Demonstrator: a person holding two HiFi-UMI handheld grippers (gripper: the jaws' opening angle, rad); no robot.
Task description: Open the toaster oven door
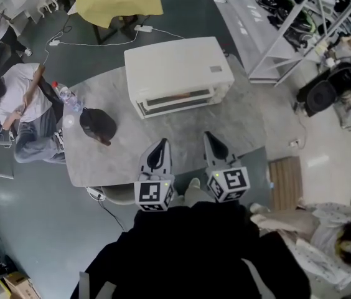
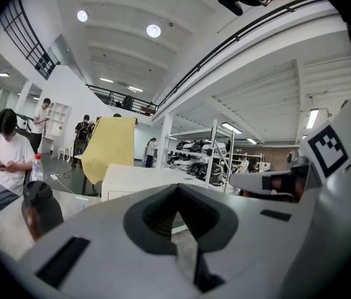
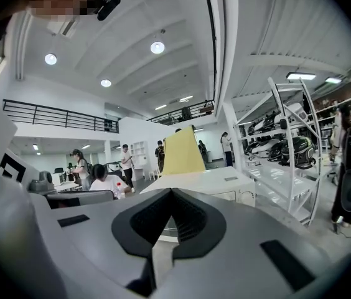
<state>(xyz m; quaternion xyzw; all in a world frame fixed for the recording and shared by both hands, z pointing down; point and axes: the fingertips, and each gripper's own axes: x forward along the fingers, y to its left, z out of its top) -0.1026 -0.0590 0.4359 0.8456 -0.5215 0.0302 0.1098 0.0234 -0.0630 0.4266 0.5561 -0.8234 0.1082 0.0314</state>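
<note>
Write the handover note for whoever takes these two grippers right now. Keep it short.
Left gripper: shut, empty, held over the near part of the table, short of the toaster oven.
Right gripper: shut, empty, beside the left one, also clear of the oven.
Toaster oven: white, on the grey table, its door facing you and closed.
A black container stands to the oven's left, apart from the door.
Done: nothing yet; the door is untouched.
Left: open a gripper, reach the door's upper edge, grip it and pull; it probably swings down toward you.
</note>
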